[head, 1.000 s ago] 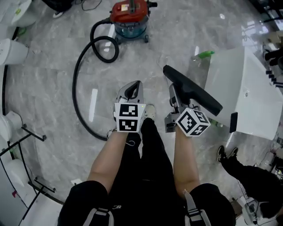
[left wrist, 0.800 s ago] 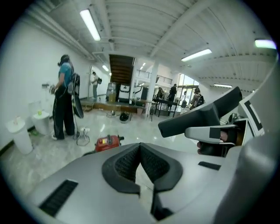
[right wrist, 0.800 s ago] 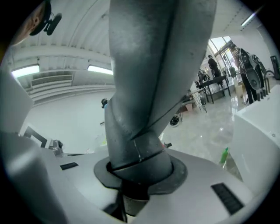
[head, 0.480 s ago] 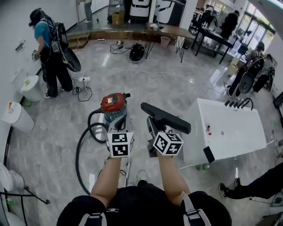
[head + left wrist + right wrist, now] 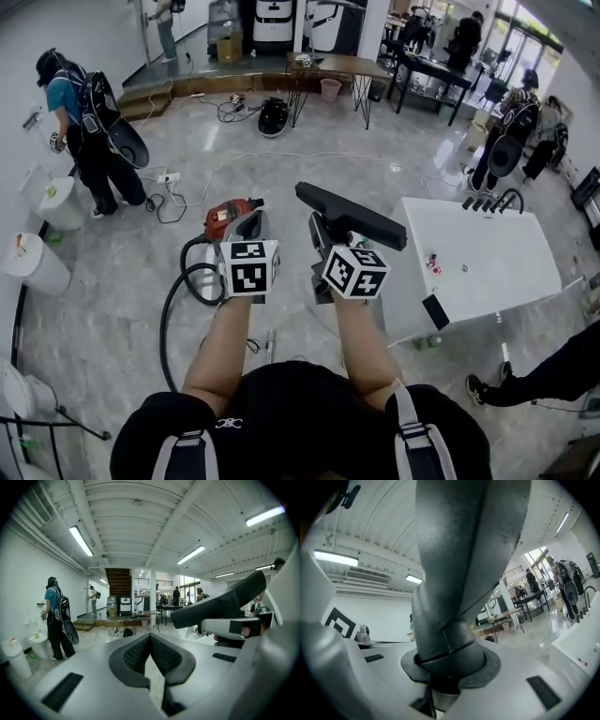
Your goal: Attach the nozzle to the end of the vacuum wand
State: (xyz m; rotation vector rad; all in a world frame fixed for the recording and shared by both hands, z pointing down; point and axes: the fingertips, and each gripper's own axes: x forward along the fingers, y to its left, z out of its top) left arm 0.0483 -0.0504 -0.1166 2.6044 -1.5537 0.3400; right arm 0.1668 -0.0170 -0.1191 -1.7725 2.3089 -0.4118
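My right gripper (image 5: 324, 236) is shut on the neck of the black floor nozzle (image 5: 349, 216), whose wide head sticks out up and to the right. In the right gripper view the grey nozzle neck (image 5: 454, 573) fills the space between the pads (image 5: 485, 665). The left gripper (image 5: 251, 223) is beside it, shut with nothing in it; its pads (image 5: 136, 656) meet in a V. The nozzle (image 5: 220, 607) also shows in the left gripper view. The red vacuum canister (image 5: 228, 214) and its black hose (image 5: 173, 300) are on the floor below. A short metal wand piece (image 5: 269, 344) lies by my feet.
A white bathtub-like unit (image 5: 483, 267) stands at the right. A person with a backpack (image 5: 82, 122) is at the far left, near white bins (image 5: 34, 265). Tables and more people are at the back. Someone's leg (image 5: 534, 380) reaches in at lower right.
Both grippers rose from near the floor to chest height, the nozzle staying in the right one. The head view lifted from the floor to the room.
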